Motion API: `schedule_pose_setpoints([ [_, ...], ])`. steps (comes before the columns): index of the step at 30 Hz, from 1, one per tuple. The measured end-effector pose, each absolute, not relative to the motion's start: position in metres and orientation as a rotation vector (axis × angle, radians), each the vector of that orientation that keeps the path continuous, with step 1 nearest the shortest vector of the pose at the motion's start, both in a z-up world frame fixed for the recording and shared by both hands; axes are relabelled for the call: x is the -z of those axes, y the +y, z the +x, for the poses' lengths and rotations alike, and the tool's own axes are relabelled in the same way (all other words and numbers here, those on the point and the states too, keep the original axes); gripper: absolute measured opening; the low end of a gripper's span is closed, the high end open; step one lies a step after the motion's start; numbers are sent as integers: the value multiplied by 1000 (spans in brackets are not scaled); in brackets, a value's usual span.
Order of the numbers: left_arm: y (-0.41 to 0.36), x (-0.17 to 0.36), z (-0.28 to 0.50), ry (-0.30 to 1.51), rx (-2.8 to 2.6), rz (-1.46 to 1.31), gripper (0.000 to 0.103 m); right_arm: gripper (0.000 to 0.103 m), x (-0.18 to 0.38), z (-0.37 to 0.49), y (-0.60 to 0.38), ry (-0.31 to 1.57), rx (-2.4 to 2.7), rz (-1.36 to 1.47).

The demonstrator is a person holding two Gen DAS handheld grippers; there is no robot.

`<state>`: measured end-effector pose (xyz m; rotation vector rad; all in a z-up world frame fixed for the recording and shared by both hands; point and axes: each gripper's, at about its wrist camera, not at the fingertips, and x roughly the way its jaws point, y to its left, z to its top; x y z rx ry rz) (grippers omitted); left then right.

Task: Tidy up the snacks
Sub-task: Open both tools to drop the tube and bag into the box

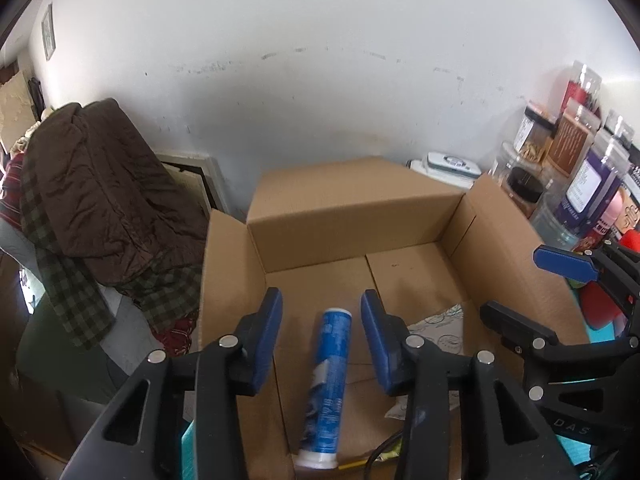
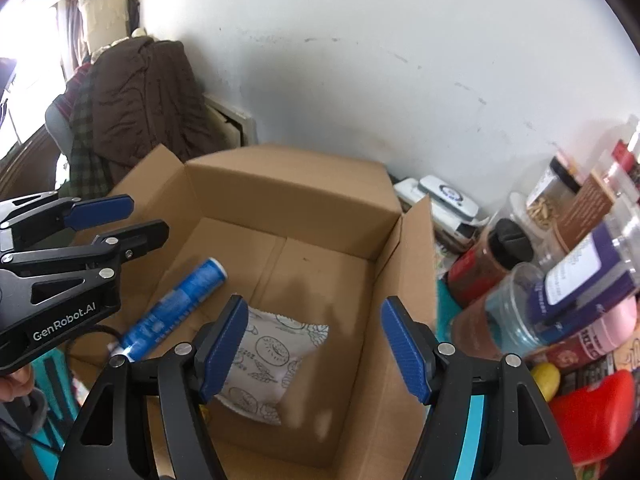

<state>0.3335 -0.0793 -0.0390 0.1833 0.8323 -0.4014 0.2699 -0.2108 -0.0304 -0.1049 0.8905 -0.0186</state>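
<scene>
An open cardboard box (image 1: pixel 352 216) (image 2: pixel 292 196) stands below both grippers. A blue tube with white caps (image 1: pixel 330 376) (image 2: pixel 180 304) lies on the box floor by its left wall. A white snack packet with line drawings (image 2: pixel 272 360) (image 1: pixel 440 328) lies beside it, nearer the front. My left gripper (image 1: pixel 321 294) (image 2: pixel 146 216) hangs over the tube, open, pads clear of it. My right gripper (image 2: pixel 315 301) (image 1: pixel 512 283) hovers above the packet, open and wide, with nothing gripped.
Jars and bottles (image 2: pixel 560 280) (image 1: pixel 580 184) crowd the surface right of the box, with a red container (image 2: pixel 592 416) and a yellow item (image 2: pixel 546 378). A white device (image 2: pixel 444 198) sits by the wall. A brown jacket on a chair (image 1: pixel 104 196) stands to the left.
</scene>
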Motion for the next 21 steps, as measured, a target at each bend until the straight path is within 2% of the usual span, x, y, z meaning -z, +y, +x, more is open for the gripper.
schedule_pose_setpoints([
  [21,-46,-61,246,641,467,129,41,70,-73,181,-192,678,65,-121],
])
